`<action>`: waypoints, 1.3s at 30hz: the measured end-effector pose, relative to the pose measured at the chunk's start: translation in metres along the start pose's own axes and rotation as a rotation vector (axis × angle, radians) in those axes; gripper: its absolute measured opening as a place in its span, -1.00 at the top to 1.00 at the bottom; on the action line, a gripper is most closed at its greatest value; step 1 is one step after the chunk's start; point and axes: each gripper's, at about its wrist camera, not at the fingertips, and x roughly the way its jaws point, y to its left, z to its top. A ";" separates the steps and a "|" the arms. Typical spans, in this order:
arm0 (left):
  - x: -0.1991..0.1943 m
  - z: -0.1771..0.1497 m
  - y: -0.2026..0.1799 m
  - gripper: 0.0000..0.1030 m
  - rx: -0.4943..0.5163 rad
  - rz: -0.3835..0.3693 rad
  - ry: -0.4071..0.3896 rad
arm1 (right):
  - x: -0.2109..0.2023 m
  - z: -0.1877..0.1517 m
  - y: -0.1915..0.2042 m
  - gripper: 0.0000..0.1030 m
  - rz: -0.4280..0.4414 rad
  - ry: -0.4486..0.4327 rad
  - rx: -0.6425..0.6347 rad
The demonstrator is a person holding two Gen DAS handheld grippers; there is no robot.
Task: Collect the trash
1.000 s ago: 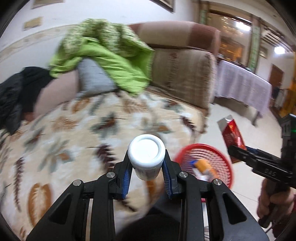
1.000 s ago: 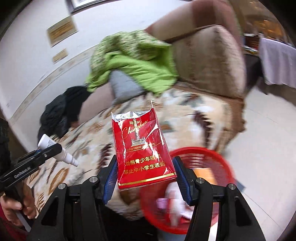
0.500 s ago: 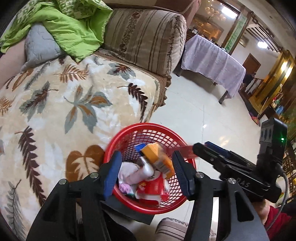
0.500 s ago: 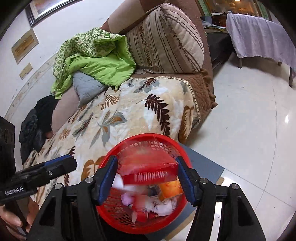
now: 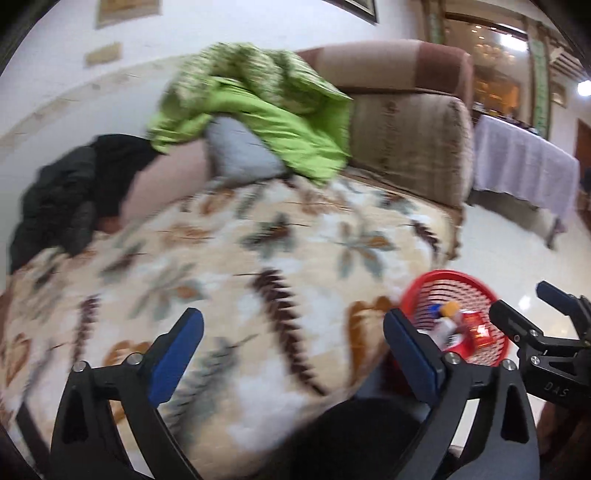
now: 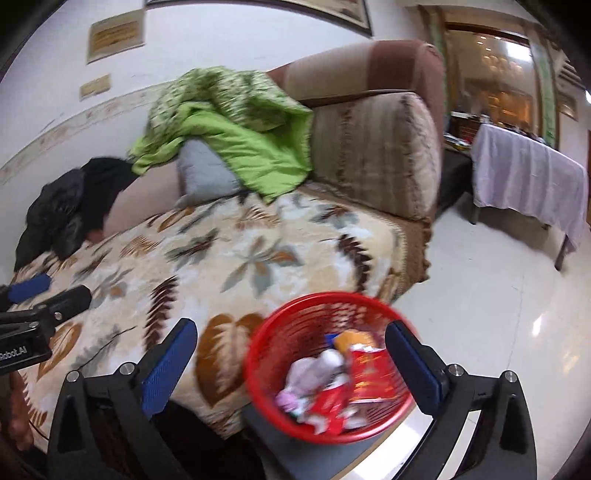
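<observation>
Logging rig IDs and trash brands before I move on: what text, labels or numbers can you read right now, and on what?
"DAS" on the body of the right gripper, seen from the left wrist camera.
"Robot.AI", its start cut off, on the body of the left gripper, seen from the right wrist camera.
Red packet in the red basket: gold print, too blurred to read.
Wall plaques: lettering too blurred to read.

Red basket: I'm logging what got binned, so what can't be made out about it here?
- Left wrist: basket partly behind the left gripper; contents small, blurred.
- Right wrist: motion blur smears the trash; the red pack print is unreadable.
- Basket bottom: hidden under the trash.
</observation>
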 end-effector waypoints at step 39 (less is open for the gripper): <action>-0.020 -0.024 0.048 -1.00 -0.081 0.049 -0.023 | -0.001 -0.017 0.045 -0.99 0.017 0.025 -0.053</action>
